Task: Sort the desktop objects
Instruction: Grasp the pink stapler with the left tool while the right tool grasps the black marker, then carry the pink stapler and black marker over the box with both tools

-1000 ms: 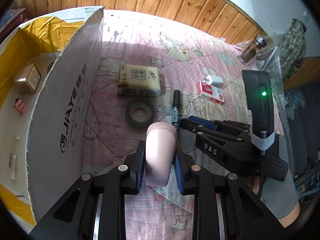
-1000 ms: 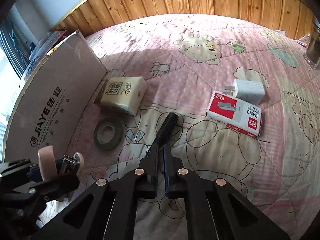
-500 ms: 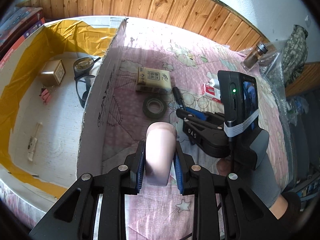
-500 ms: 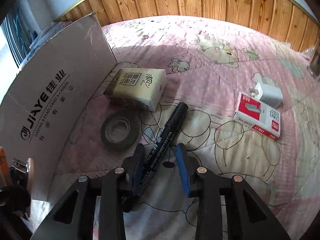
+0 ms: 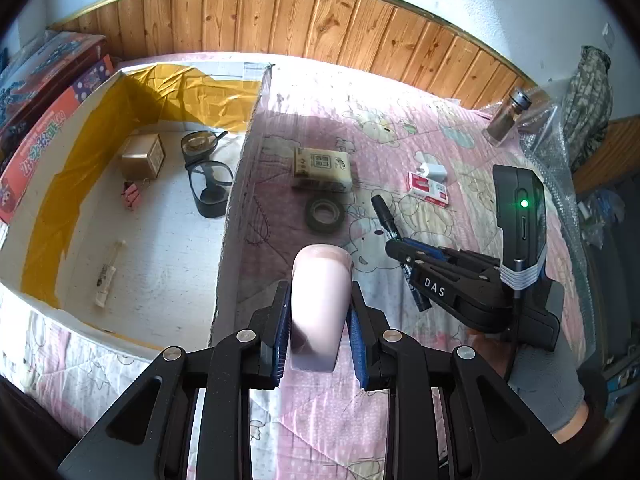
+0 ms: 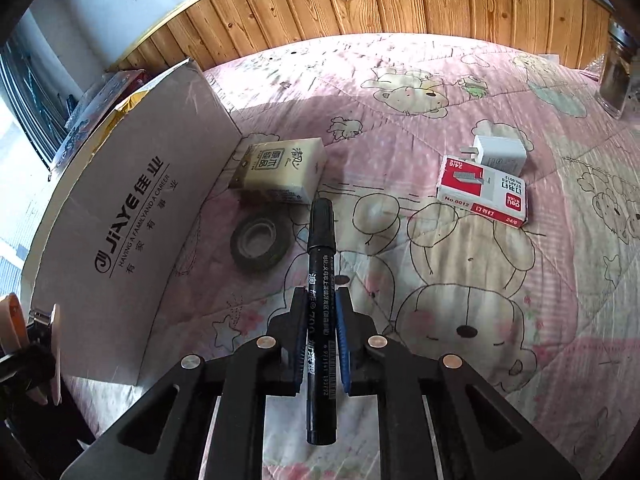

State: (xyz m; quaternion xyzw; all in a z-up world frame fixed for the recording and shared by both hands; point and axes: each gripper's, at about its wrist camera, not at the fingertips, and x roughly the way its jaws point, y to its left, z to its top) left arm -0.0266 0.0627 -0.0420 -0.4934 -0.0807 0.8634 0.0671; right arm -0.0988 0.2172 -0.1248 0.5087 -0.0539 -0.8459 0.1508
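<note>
My left gripper (image 5: pixel 319 300) is shut on a pale pink clip-like object (image 5: pixel 320 296) and holds it above the pink quilt, just right of the cardboard box (image 5: pixel 236 208). My right gripper (image 6: pixel 320 308) is shut on a black marker pen (image 6: pixel 320 264), which points forward over the quilt; it also shows in the left wrist view (image 5: pixel 394 236). A tissue pack (image 6: pixel 284 170), a black tape roll (image 6: pixel 258 242), a red staple box (image 6: pixel 482 190) and a white charger plug (image 6: pixel 500 152) lie on the quilt.
The open box holds glasses (image 5: pixel 206 176), a small brown box (image 5: pixel 142 156), a pink binder clip (image 5: pixel 132 198) and a small tube (image 5: pixel 108 276). A glass jar (image 5: pixel 508 120) stands at the far right. Wooden wall panelling (image 5: pixel 320 24) runs behind.
My left gripper has risen and pulled back with the pink object, so the box interior now shows. My right gripper has closed on the marker and straightened it.
</note>
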